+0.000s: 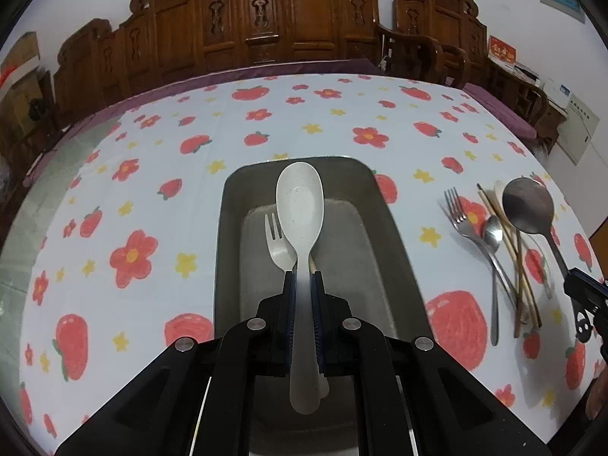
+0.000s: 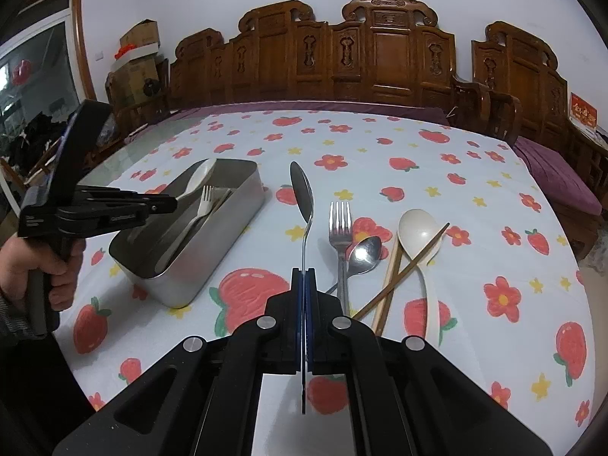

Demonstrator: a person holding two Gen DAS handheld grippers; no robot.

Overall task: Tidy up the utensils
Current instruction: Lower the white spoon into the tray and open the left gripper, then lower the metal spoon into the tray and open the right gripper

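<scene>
My left gripper (image 1: 303,279) is shut on the handle of a white speckled spoon (image 1: 300,205) and holds it over the metal box (image 1: 228,228), which has a white plastic fork (image 1: 276,245) inside. My right gripper (image 2: 303,275) is shut on the thin handle of a large metal spoon (image 2: 302,193), held edge-on above the table. In the right wrist view, a metal fork (image 2: 341,231), a small metal spoon (image 2: 364,252), wooden chopsticks (image 2: 402,266) and a white spoon (image 2: 420,239) lie on the cloth. The left gripper (image 2: 167,201) shows over the metal box (image 2: 212,250).
The table has a white cloth with red strawberries and flowers (image 2: 456,152). Carved wooden chairs (image 2: 380,57) stand along the far edge. A hand (image 2: 38,266) holds the left gripper at the table's left side. Cardboard boxes (image 2: 136,49) are stacked at the back left.
</scene>
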